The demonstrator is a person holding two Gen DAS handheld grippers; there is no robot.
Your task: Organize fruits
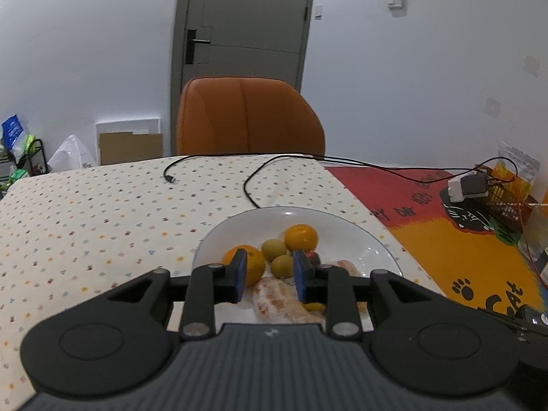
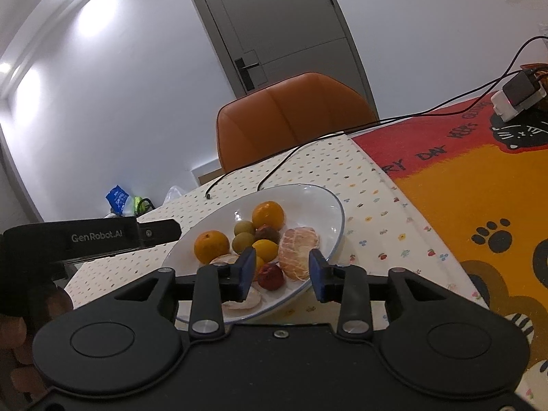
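Observation:
A white plate sits on the dotted tablecloth and holds the fruit. On it lie two oranges, two small green fruits, a peeled citrus, dark red fruits and a small yellow one. My left gripper hovers open over the plate's near side with nothing between its fingers. My right gripper is open above the plate's near rim, also holding nothing. The left gripper's body shows at the left of the right wrist view.
An orange chair stands at the table's far edge. Black cables trail across the cloth behind the plate. A red and orange cat mat covers the right side, with a charger block and a wire basket on it.

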